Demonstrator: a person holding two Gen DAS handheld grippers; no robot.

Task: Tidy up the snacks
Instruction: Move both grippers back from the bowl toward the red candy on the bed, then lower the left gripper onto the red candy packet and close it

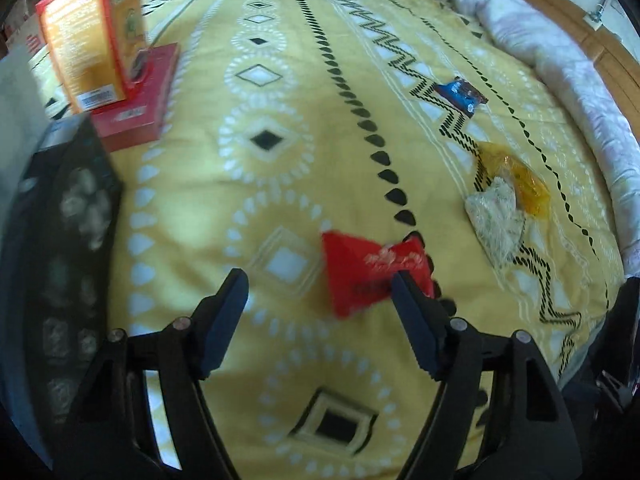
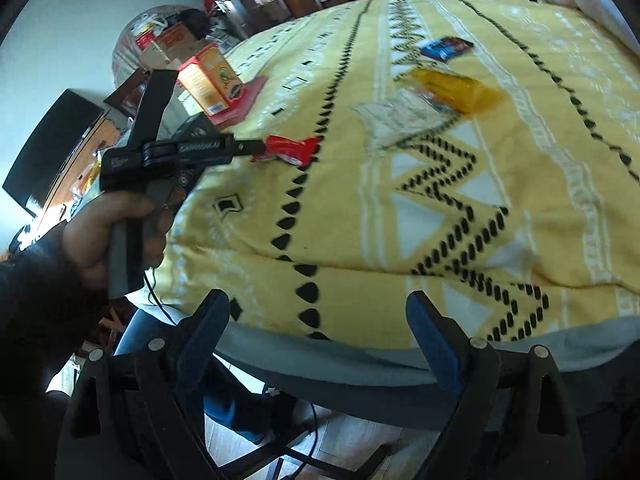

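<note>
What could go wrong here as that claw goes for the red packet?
The red packet sits off-centre, against one finger of the open left gripper, so closing may nudge it away rather than pinch it. The soft bedspread could get caught in the grip. The upright orange box stands on a red box and might topple if bumped.

Red packet point(image 1: 372, 272), yellow patterned bedspread point(image 1: 224, 184)

Holding left gripper point(image 1: 318, 280) level, jaws spread wide, nothing between pads. Left hand point(image 2: 120, 232) wrapping its grip, sleeve covering wrist. Right gripper point(image 2: 318, 312) hanging lower, jaws gaping, empty.
</note>
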